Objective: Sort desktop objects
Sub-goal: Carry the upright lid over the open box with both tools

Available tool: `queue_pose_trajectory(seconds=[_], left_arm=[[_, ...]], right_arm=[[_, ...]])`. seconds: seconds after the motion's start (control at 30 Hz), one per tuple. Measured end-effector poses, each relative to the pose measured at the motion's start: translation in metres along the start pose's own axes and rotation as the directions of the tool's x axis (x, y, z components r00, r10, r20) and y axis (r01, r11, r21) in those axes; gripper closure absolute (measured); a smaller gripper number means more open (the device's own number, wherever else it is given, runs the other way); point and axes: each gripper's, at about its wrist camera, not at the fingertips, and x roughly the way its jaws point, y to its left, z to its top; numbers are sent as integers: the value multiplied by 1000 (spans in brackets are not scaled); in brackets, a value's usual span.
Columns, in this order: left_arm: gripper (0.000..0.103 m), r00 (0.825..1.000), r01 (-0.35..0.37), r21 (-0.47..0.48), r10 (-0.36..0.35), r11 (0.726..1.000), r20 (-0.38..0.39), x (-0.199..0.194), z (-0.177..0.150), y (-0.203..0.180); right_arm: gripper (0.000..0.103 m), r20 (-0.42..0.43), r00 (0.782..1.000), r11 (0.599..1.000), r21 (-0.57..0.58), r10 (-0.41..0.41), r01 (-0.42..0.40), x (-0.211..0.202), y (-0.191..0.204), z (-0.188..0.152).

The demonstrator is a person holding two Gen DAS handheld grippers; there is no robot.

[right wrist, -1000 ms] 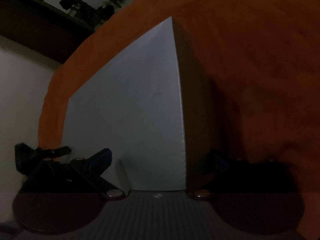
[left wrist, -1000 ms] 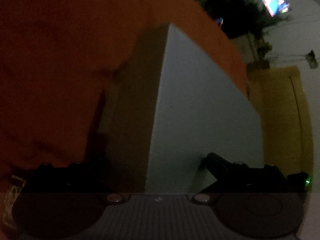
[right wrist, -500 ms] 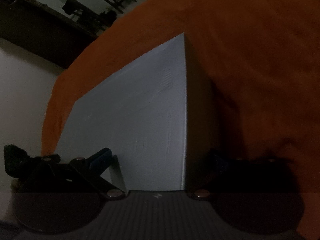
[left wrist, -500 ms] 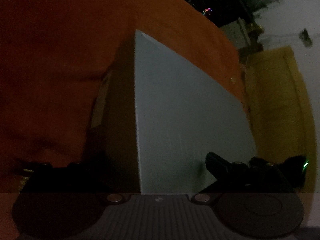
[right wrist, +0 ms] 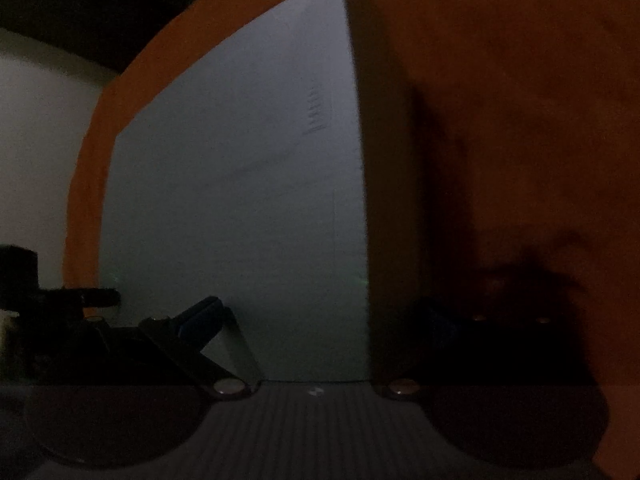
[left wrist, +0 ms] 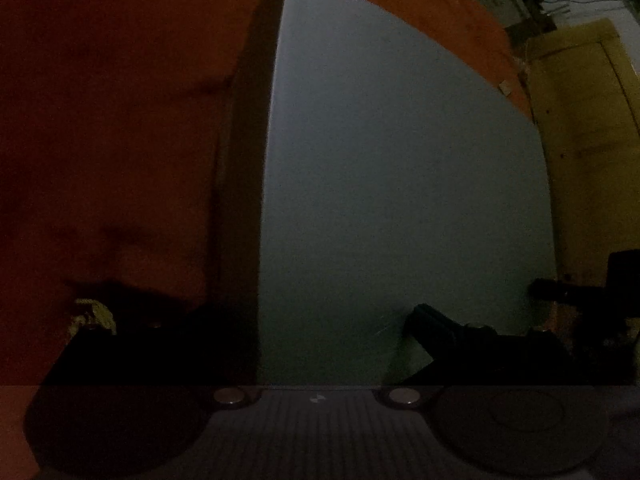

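A dim orange cloth-covered table (left wrist: 120,120) fills both views, a large pale grey rectangular box (left wrist: 400,180) stands upright mid-frame, and the left tongs (left wrist: 320,344) and right tongs (right wrist: 312,340) each clamp one of its lower corners.

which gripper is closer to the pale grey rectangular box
Neither, it looks like a tie. The left gripper and the right gripper each have an edge of the pale grey rectangular box between their fingers, one finger against its lit face.

Pale box (left wrist: 400,184) (right wrist: 240,208), standing on edge (dim light), on orange cloth (left wrist: 120,120).
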Motion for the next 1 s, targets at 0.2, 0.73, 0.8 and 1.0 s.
queue_pose_trajectory(seconds=[0.2,0.73,0.8,1.0], left_arm=[[1,996,5,-47,-1,999,91,-25,20,22],[0,991,-20,-5,21,1000,128,-28,-9,46],[0,991,-21,-3,21,1000,129,-27,-7,47],[0,990,-28,9,27,1000,141,6,20,3]], right_arm=[[0,84,996,1000,28,12,-14,-12,-3,16],[0,93,994,998,1,65,-65,22,-19,5],[0,99,993,998,3,64,-65,24,-21,1],[0,115,992,998,18,57,-59,26,-17,-5]])
